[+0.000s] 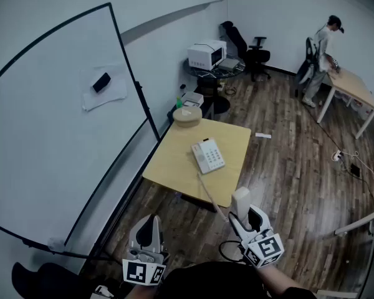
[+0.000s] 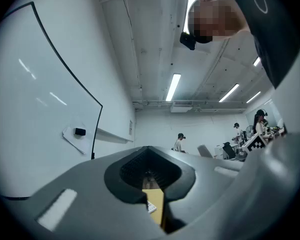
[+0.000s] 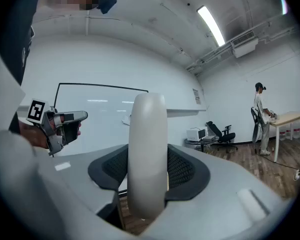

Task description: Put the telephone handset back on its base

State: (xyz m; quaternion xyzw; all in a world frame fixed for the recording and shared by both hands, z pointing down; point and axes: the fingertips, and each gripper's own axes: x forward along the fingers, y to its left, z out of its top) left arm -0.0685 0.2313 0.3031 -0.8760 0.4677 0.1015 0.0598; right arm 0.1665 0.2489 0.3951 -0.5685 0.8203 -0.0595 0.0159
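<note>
Off the counter's point(image 1: 174, 167) near edge, right claw point(image 1: 246, 213) is clenched on the white handset point(image 1: 240, 199), held upright in the air. Telephone base point(image 1: 208, 156) sits mid-counter, its cord point(image 1: 210, 195) running to the handset. Left claw point(image 1: 151, 224) closed, empty, near left.

table point(image 1: 174, 161) bare around base point(image 1: 208, 156), whiteboard point(image 1: 43, 142) alongside (left)

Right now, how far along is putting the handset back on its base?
Done: the handset is off the base and clamped upright in the right tool. In hand: it is held in the air by the near corner of the table, its cord running to the base. Left: carry it over, seat it on the base, release. The left tool is shut and empty.
</note>
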